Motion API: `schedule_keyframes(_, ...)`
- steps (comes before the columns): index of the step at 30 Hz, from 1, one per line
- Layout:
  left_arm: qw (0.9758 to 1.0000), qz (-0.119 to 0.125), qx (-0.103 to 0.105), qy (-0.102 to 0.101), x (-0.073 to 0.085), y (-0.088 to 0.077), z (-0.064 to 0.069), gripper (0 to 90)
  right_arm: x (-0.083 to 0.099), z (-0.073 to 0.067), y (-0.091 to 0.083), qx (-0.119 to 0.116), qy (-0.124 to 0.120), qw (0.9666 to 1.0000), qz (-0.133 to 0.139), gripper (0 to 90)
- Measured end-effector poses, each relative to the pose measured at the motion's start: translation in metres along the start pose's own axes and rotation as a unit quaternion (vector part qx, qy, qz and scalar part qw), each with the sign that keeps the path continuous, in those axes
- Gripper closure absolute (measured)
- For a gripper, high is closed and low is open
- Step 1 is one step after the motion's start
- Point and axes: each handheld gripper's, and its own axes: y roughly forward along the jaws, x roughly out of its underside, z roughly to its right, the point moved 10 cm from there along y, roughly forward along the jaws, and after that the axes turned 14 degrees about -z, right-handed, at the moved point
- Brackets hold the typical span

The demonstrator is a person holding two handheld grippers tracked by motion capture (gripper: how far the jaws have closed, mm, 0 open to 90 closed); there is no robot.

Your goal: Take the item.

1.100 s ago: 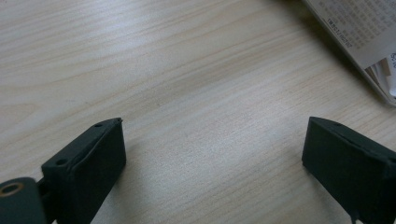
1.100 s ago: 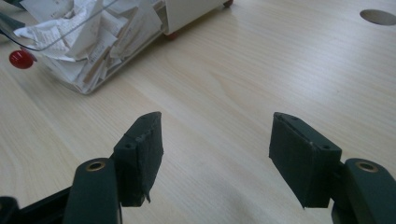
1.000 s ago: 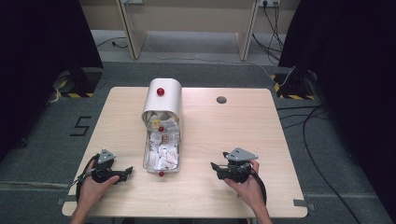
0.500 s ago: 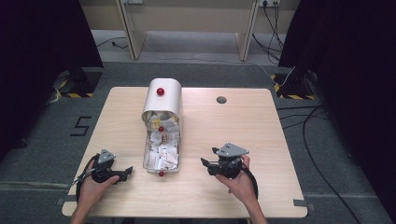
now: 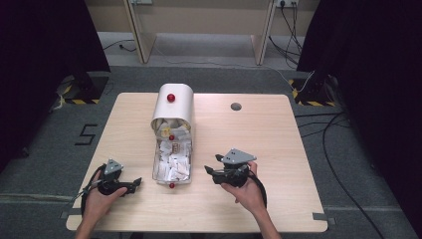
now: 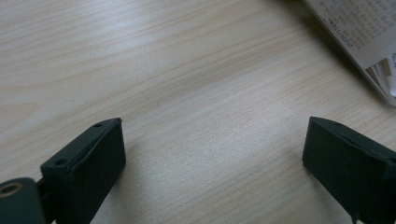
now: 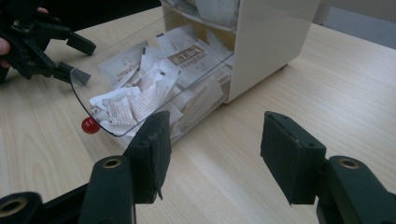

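A white round-topped box (image 5: 175,107) with a red knob (image 5: 170,97) stands mid-table. Its clear drawer (image 5: 171,162) is pulled out toward me and holds several paper sachets (image 7: 140,93); a second red knob (image 5: 171,185) sits on the drawer's front. My right gripper (image 5: 213,164) hovers just right of the drawer, pointing at it. Its jaws have just been closing but still stand open with nothing between them (image 7: 217,140). My left gripper (image 5: 135,183) rests left of the drawer front, open over bare wood (image 6: 215,140).
The wooden table (image 5: 278,134) has a round cable hole (image 5: 236,106) at the back right. The drawer's corner (image 6: 359,37) lies just ahead of the left gripper. In the right gripper view the left gripper (image 7: 51,51) shows beyond the drawer.
My right gripper has moved left toward the drawer and lifted a little, and its jaws have narrowed. The left gripper has stayed put.
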Motion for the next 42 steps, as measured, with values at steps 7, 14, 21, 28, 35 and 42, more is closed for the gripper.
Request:
schedule_keyframes(7,1.0000,0.000,0.000,0.000,0.000,0.000,0.000,5.2,-0.011,-0.011,0.008,-0.012,-0.017,0.9998,0.001,45.9)
schedule_keyframes(14,1.0000,0.000,0.000,0.000,0.000,0.000,0.000,5.2,-0.022,-0.016,0.011,-0.020,-0.023,0.9995,0.008,46.6)
schedule_keyframes(21,1.0000,0.000,0.000,0.000,0.000,0.000,0.000,5.1,-0.033,-0.023,0.023,-0.026,-0.035,0.9990,0.001,46.8)
schedule_keyframes(28,1.0000,0.000,0.000,0.000,0.000,0.000,0.000,5.1,-0.045,-0.025,0.031,-0.022,-0.045,0.9987,-0.004,46.9)
schedule_keyframes(35,1.0000,0.000,0.000,-0.001,0.000,0.000,0.000,5.1,-0.055,-0.027,0.042,-0.026,-0.055,0.9980,-0.014,46.9)
schedule_keyframes(42,1.0000,0.000,0.000,-0.001,0.000,0.000,0.000,5.0,-0.057,-0.029,0.055,-0.029,-0.060,0.9974,-0.028,46.9)
